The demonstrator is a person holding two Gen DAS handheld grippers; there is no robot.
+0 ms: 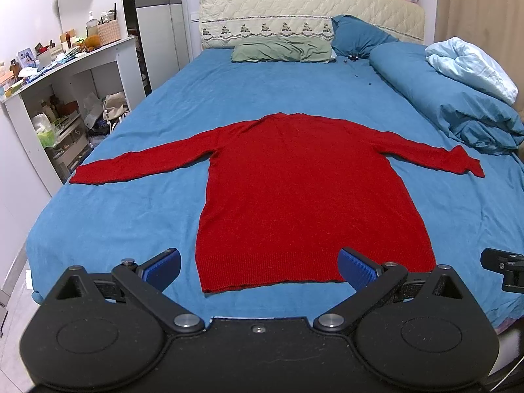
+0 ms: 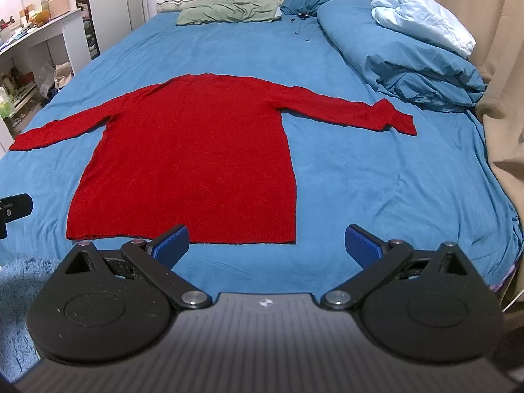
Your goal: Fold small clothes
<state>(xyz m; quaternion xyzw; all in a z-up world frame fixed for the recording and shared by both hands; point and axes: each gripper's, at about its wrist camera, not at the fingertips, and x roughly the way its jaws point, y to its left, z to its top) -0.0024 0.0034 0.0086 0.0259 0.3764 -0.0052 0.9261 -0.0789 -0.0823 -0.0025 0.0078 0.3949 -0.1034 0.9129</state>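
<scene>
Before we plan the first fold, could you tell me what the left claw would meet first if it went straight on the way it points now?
Most likely the red sweater: the open left claw points at its hem, which lies flat on the blue bed sheet. Nothing stands between them, though depth is hard to judge.

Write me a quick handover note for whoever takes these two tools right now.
Left tool: open, empty, held near the hem of the red sweater.
Right tool: open, empty, near the hem's right end.
Sweater: spread flat on the blue bed sheet, hem nearest you, both sleeves stretched out sideways. The right cuff looks slightly rumpled.
Done: sweater laid out; no fold made.
Left: all folding. Probably bring the sleeves in over the body first, then fold hem toward collar.
</scene>
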